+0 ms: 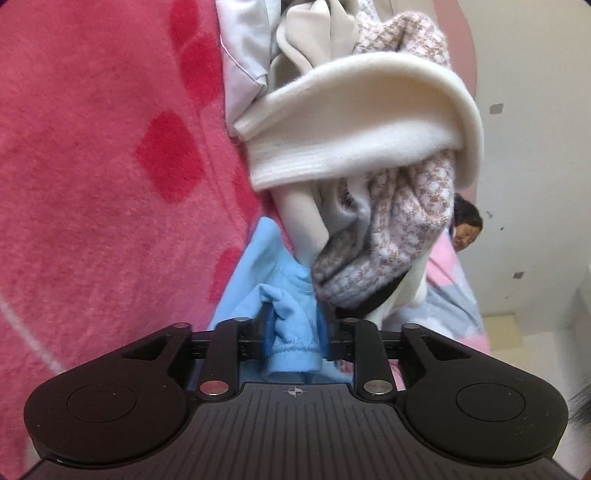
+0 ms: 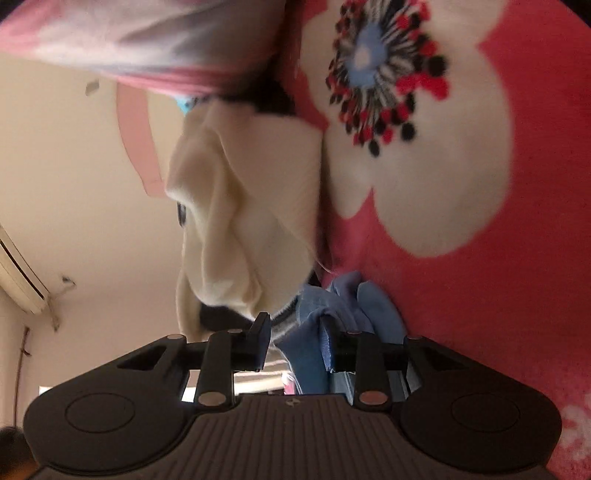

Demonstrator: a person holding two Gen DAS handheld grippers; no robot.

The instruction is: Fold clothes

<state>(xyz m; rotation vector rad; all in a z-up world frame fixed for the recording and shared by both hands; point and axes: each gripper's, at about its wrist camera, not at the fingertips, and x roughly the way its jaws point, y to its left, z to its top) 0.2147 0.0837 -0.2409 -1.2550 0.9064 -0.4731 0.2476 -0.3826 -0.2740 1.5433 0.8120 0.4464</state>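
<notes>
A light blue garment (image 1: 284,310) lies bunched at the near edge of a clothes pile, and my left gripper (image 1: 294,326) is shut on a fold of it. Above it the pile holds a cream knit sweater (image 1: 354,122), a pink-brown tweed piece (image 1: 399,236) and a beige garment (image 1: 317,33). In the right wrist view my right gripper (image 2: 294,332) is shut on the same blue garment (image 2: 314,332), whose cloth fills most of the gap and presses against the right finger. A cream garment (image 2: 251,221) hangs just beyond the fingers.
A pink fleece blanket (image 1: 92,166) with red squares and a large white flower (image 2: 443,166) covers the surface under the clothes. A person's head (image 1: 467,225) shows at the right beside a pink and grey sheet (image 1: 450,295). A wall air conditioner (image 2: 18,277) sits far left.
</notes>
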